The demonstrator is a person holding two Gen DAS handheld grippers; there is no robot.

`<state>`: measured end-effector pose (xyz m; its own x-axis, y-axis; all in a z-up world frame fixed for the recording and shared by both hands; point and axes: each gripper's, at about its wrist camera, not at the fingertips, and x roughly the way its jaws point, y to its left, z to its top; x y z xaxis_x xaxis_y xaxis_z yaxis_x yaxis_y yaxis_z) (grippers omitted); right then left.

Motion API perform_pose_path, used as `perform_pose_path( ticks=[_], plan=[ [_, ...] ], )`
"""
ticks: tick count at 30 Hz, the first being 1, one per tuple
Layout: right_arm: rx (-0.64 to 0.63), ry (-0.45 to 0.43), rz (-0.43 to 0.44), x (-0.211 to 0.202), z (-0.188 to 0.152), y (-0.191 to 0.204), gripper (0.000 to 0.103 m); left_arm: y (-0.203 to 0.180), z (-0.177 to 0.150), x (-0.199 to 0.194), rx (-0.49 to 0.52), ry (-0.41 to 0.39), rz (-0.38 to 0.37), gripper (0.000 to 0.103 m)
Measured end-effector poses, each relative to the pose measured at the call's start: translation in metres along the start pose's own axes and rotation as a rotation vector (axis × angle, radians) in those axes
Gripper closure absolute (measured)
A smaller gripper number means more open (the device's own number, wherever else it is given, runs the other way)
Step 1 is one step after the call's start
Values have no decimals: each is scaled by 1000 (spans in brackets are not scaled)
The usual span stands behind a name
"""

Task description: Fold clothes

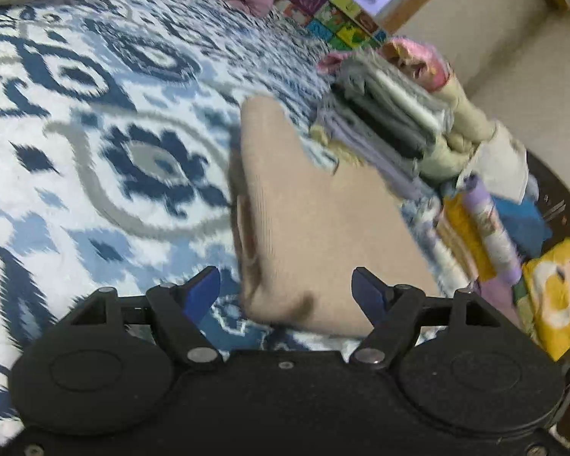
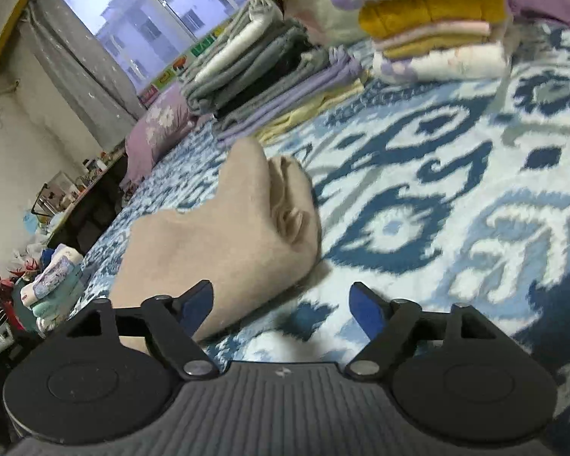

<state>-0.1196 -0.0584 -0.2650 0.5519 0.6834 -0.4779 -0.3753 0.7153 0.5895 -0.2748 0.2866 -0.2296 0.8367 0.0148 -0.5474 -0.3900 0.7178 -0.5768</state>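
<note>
A folded beige knit garment lies on the blue-and-white patterned bedspread. My left gripper is open, its blue-tipped fingers just above the garment's near edge, holding nothing. In the right wrist view the same beige garment lies ahead and to the left. My right gripper is open and empty, with its left finger over the garment's near corner and its right finger over the bedspread.
Stacks of folded clothes stand on the bed: a grey and lilac pile beyond the garment and a yellow, pink and white pile. A purple pillow lies by the window. More folded clothes sit at the bed's right edge.
</note>
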Motion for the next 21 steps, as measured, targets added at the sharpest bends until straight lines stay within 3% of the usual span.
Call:
perform_pose_path(
  ticks=[4,7,13,16,18,21],
  plan=[
    [1,-51,36,12,18,-5,14,-3,-8,14,27,-1,-2,27],
    [-21,-70,69,24,32,-5,14,-6,-3,18,26,-28,6,27],
    [-169,10,70,62,63,22,19,4,34,41,18,-58,12,27],
    [-264,80,68,88,82,37,28,10,53,60,39,-57,-12,35],
    [-341,125,67,104,94,48,30,12,62,72,61,-55,-26,46],
    [-425,163,62,129,111,61,30,15,74,87,90,-46,-42,51]
  ],
)
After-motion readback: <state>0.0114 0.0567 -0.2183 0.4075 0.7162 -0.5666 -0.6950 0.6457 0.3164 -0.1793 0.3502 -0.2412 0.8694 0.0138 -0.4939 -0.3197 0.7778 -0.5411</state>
